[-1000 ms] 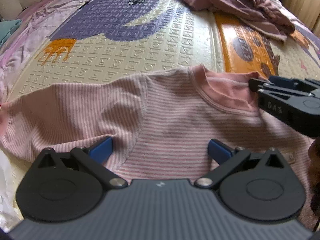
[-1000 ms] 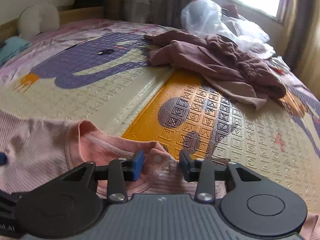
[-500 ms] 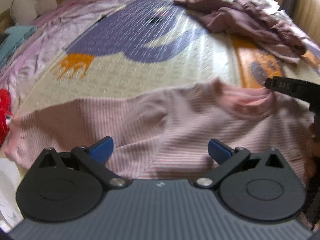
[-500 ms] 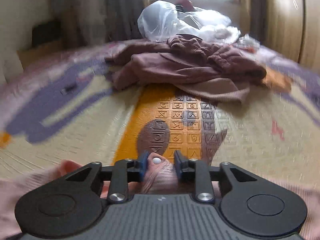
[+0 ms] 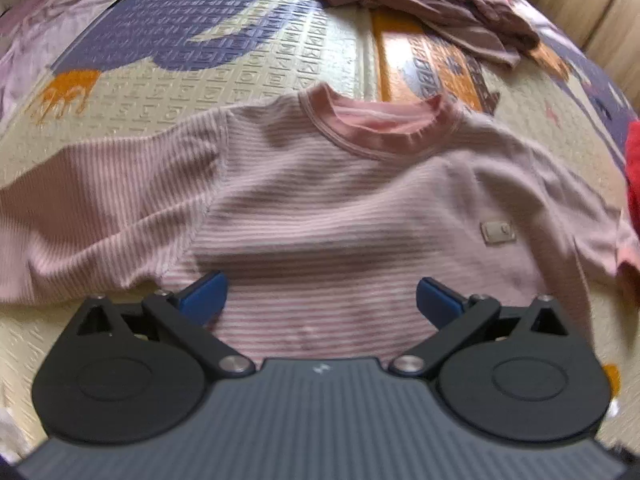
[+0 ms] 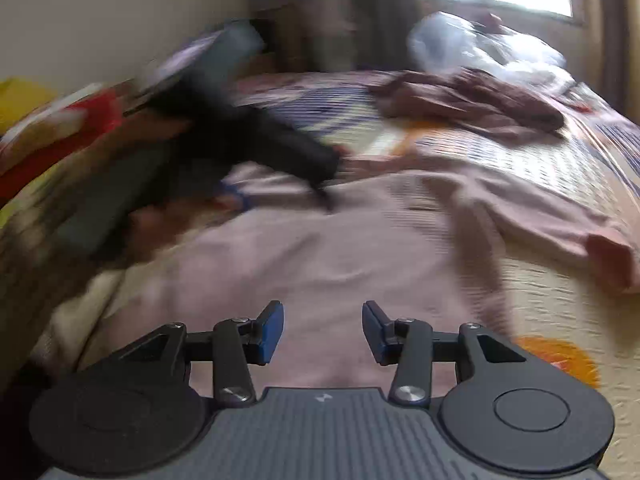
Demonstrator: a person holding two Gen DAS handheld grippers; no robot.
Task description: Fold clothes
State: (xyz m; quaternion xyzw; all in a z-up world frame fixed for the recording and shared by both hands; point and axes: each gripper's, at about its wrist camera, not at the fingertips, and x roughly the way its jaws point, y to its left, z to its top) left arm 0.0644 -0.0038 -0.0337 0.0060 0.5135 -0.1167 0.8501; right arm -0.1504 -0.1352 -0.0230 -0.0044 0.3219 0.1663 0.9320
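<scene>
The pink striped ribbed long-sleeved shirt lies spread flat on the patterned play mat covering the bed. Its small chest label is too blurred to read. The left hand-held gripper gapes wide, empty; the right hand-held gripper is opening, empty, its view smeared.

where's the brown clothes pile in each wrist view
Left wrist: the brown clothes pile lies along the top edge, right of centre, beyond the pink striped shirt.
Right wrist: the pile sits upper right, below the window.
Shared landmark: the pink striped shirt, spread on the mat in front of both grippers.
</scene>
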